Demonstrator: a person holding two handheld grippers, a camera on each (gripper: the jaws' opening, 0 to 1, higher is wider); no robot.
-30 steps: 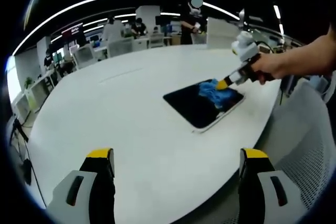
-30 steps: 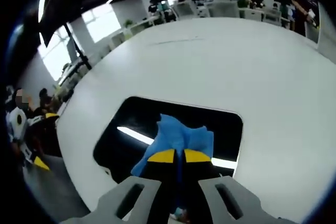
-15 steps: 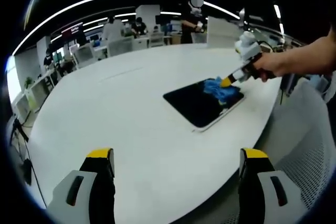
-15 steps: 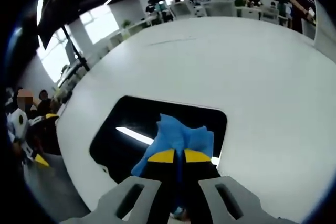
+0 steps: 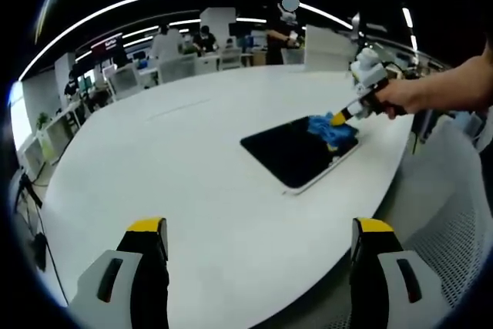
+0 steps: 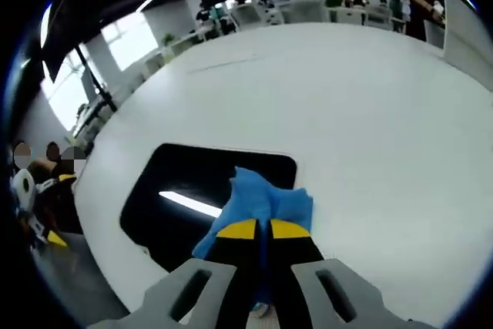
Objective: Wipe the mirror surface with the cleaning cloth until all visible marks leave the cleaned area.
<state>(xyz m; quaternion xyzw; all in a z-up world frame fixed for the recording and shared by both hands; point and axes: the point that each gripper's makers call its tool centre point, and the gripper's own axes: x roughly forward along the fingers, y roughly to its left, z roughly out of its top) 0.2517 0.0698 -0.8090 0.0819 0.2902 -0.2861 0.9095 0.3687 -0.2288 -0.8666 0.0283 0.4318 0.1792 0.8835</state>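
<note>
Mirror point(image 5: 296, 152) lies flat on big white oval table point(image 5: 177, 182), near table's edge on the R side of the left gripper view; dark glass w/ pale rim, reflecting a ceiling light strip as seen in right gripper view point(image 6: 189, 204). Blue cleaning cloth point(image 5: 330, 130) sits bunched on the mirror's far R corner in left gripper view; in right gripper view the cloth point(image 6: 262, 204) covers the mirror's near corner and hangs partly over onto the table top. Right gripper point(image 6: 257, 229): jaws pinched narrow, yellow tips nearly together, clamped on the cloth, pressing it to the glass. From left gripper view the same tool point(image 5: 344, 116) comes in from the R, held by a person's hand point(image 5: 404, 98), tip angled down onto the cloth. Left gripper point(image 5: 258, 229): jaws spread wide, nothing between them, hanging above bare table well apart from mirror. Marks on glass: cannot tell, surface too dark and small. Background: office desks, chairs, people standing at far end, ceiling light strips.
</note>
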